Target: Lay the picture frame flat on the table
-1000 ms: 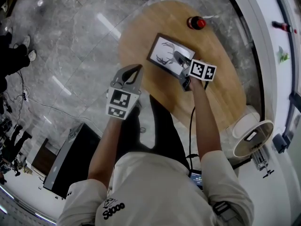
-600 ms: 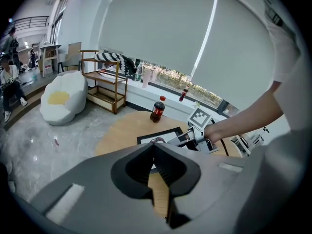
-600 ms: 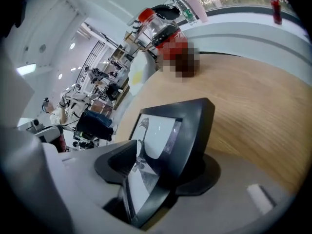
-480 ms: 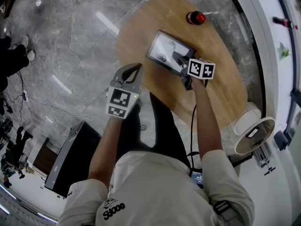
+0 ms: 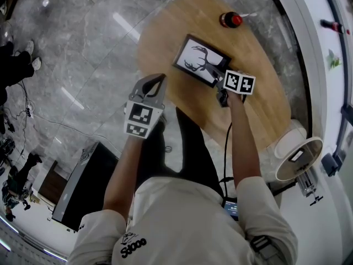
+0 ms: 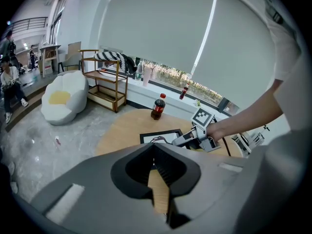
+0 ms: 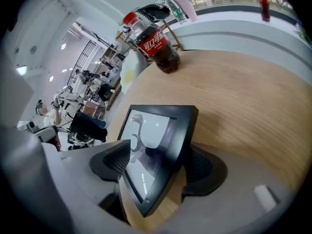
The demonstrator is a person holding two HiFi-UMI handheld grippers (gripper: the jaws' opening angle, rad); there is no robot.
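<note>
Picture frame (image 5: 199,62) flat on the surface (image 5: 259,109), right jaws letting go
Frame lies face-up, antlered deer print showing; its near corner sits between the jaws of the right gripper (image 7: 158,164), which are opening, one pad on the glass side and one on the outer edge, neither seen pressing. Cola bottle (image 5: 230,20) stands upright beyond those jaws, past the frame's far end, apart from it. Left gripper (image 6: 155,150) hangs off the surface's edge, well apart from the frame, jaw tips drawn together with nothing between them; the frame lies ahead of them
</note>
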